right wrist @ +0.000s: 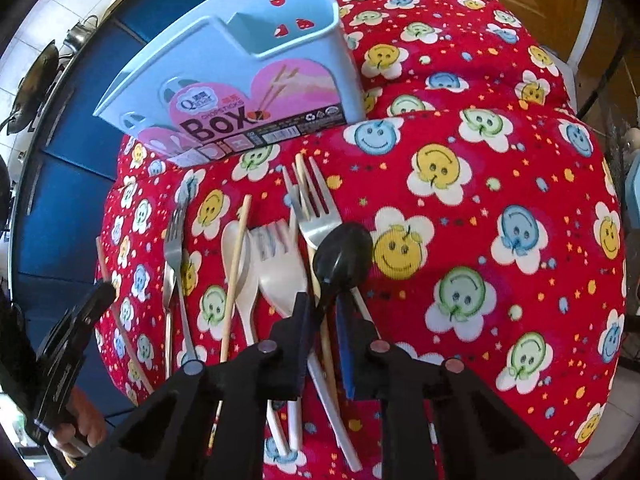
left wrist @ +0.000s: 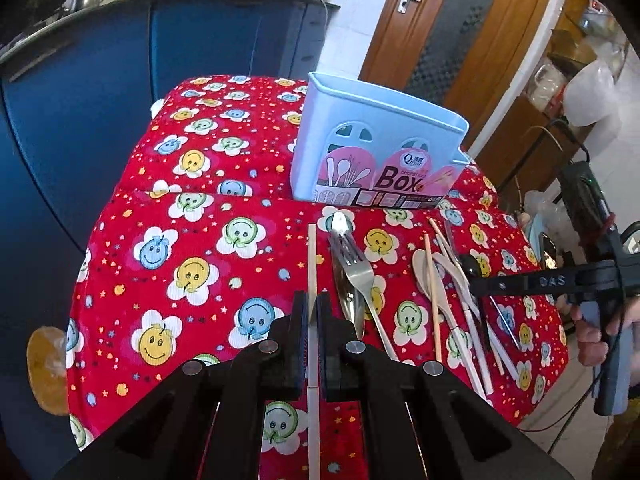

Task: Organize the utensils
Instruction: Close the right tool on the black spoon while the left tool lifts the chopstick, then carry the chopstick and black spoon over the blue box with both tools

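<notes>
Both wrists close above, sharing utensil box (left wrist: 376,148)

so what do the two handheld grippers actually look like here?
Both are black, angular two-finger units with round metal pins at the linkages. The left gripper and right gripper have blue ribbed pads. Seen from the left, the right one has a grey-blue pistol handle, faint "DAS" lettering and a cable.

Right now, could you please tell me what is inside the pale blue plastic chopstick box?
The right wrist view looks into the pale blue plastic chopstick box from above: its visible upper interior shows bare walls with cut-out holes, no utensils. Its bottom is hidden by the front wall.
</notes>
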